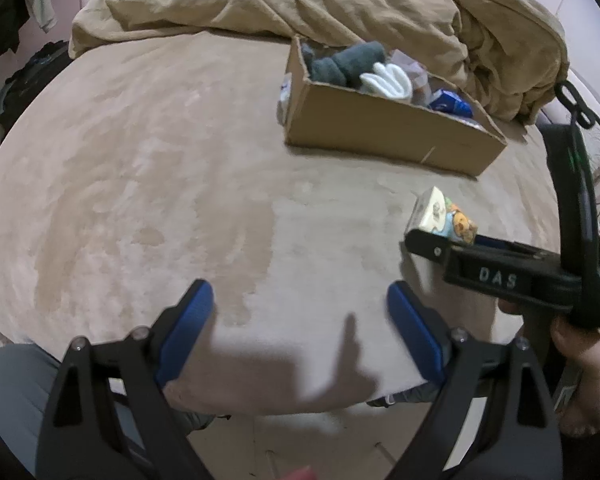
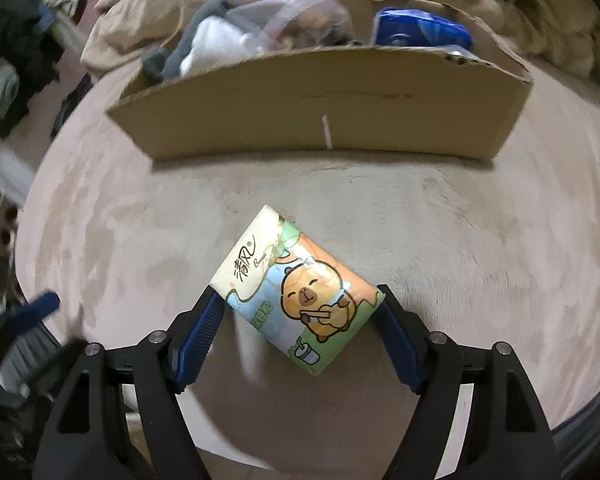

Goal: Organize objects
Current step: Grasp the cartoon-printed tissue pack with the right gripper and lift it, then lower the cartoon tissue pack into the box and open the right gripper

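Note:
A tissue pack printed with a cartoon capybara lies slantwise on the beige bed. My right gripper straddles it, the blue pads close by two opposite corners without visibly squeezing it. In the left wrist view the same pack shows just behind the right gripper, which a hand holds. Beyond it stands an open cardboard box with grey and white socks, a clear bag and a blue pack inside. My left gripper hangs open over the bed's near edge, nothing between its fingers.
A crumpled tan duvet lies heaped behind and to the right of the box. Dark clothes are piled off the bed's left side. A grey trouser leg shows at the lower left, by the bed's front edge.

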`<state>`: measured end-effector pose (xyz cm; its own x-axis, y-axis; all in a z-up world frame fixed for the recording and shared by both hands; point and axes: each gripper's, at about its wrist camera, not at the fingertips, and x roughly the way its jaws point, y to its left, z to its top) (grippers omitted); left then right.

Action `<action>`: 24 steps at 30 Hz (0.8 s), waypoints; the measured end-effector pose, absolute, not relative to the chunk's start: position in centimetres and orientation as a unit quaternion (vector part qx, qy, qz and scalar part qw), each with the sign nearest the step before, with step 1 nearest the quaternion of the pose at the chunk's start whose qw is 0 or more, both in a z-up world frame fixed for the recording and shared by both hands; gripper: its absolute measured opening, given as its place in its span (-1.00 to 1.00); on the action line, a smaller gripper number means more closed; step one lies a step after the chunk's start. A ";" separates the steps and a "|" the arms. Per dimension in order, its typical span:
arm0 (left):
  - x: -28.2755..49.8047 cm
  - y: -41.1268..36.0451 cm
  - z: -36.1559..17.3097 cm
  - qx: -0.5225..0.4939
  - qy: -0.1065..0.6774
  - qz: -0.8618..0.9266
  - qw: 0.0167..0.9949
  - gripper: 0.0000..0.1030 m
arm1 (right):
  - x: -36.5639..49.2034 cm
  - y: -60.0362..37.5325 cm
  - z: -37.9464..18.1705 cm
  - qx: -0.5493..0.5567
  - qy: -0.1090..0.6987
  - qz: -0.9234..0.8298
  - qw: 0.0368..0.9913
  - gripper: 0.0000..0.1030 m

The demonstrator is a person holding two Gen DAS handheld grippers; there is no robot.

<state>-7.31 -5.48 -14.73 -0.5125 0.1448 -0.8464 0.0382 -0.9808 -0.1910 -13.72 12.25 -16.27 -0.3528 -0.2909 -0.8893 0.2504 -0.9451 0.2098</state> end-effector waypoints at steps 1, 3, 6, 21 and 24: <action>-7.3 -5.5 -14.6 -0.492 -0.093 0.865 0.031 0.75 | -13.8 12.4 -16.2 0.546 -0.027 -0.821 0.161 0.58; -7.2 -5.5 -14.5 -0.490 -0.094 0.866 0.030 0.75 | -14.1 12.5 -16.3 0.550 -0.045 -0.819 0.154 0.69; -6.9 -5.6 -14.1 -0.487 -0.093 0.868 0.028 0.75 | -14.6 12.6 -16.3 0.547 -0.064 -0.822 0.147 0.75; -6.2 -5.9 -11.4 -0.458 -0.091 0.884 0.024 0.75 | -13.1 14.6 -12.0 0.495 -0.022 -0.856 0.151 0.50; -6.8 -5.8 -10.3 -0.445 -0.089 0.891 0.026 0.75 | -13.5 14.7 -9.4 0.462 -0.011 -0.874 0.149 0.51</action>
